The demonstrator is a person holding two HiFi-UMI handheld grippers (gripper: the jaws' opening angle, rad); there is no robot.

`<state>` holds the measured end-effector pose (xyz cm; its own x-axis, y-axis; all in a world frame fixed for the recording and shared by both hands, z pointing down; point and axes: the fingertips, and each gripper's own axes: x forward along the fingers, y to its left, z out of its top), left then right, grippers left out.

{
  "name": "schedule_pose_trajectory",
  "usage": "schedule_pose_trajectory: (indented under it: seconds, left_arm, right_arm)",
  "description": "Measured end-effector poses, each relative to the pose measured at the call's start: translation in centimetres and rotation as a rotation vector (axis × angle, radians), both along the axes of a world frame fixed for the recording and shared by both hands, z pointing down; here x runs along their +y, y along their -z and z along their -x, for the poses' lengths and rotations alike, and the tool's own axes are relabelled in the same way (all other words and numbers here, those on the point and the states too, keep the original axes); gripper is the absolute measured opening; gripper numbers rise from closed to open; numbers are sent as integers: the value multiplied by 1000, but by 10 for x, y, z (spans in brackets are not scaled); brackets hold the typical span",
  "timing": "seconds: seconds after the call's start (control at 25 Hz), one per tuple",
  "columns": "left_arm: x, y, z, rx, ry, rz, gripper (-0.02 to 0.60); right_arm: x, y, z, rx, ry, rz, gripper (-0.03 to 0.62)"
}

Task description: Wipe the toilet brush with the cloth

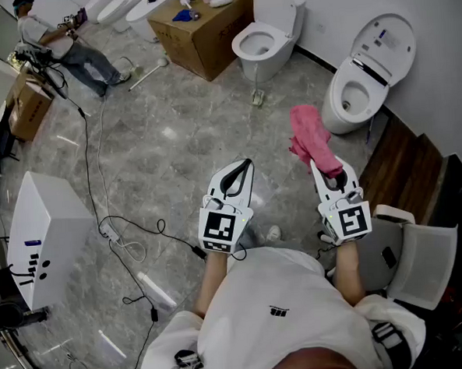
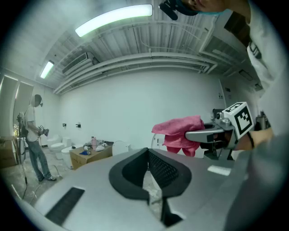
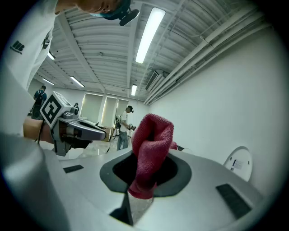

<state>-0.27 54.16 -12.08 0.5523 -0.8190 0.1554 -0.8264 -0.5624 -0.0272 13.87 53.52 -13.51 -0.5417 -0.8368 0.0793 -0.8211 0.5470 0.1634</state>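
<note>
A pink cloth (image 1: 311,140) sticks up from my right gripper (image 1: 329,172), whose jaws are shut on its lower end. In the right gripper view the cloth (image 3: 151,149) stands folded between the jaws of that gripper (image 3: 146,173). My left gripper (image 1: 244,170) is held level with it, a short way to its left, shut and empty. The left gripper view shows its own jaws (image 2: 148,155) closed to a thin slit, with the cloth (image 2: 178,133) off to the right. A white long-handled thing (image 1: 148,74), possibly the brush, lies on the floor far ahead.
Two white toilets (image 1: 265,37) (image 1: 364,82) stand along the far wall. A cardboard box (image 1: 198,30) holds small items beside them. A white cabinet (image 1: 47,238) and loose cables (image 1: 116,226) are at the left. Another person (image 1: 67,49) stands far left. A white chair (image 1: 423,262) is at my right.
</note>
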Motion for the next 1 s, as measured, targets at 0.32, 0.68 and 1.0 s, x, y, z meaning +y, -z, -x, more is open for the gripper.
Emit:
schedule_pose_trajectory:
  seconds: [0.32,0.68,1.0]
  left_arm:
    - [11,0,-30,-17,32,-12,9]
    - [-33,-8,-29,-14,76,-8,9]
    - [-112,-18,-16,-3,74,11,9]
  right_arm:
    - [8,-8,-27,4,27,19,63]
    - [-36,-19,-27,12,66,39,63]
    - [-113,-30,-19,32,53,70,63]
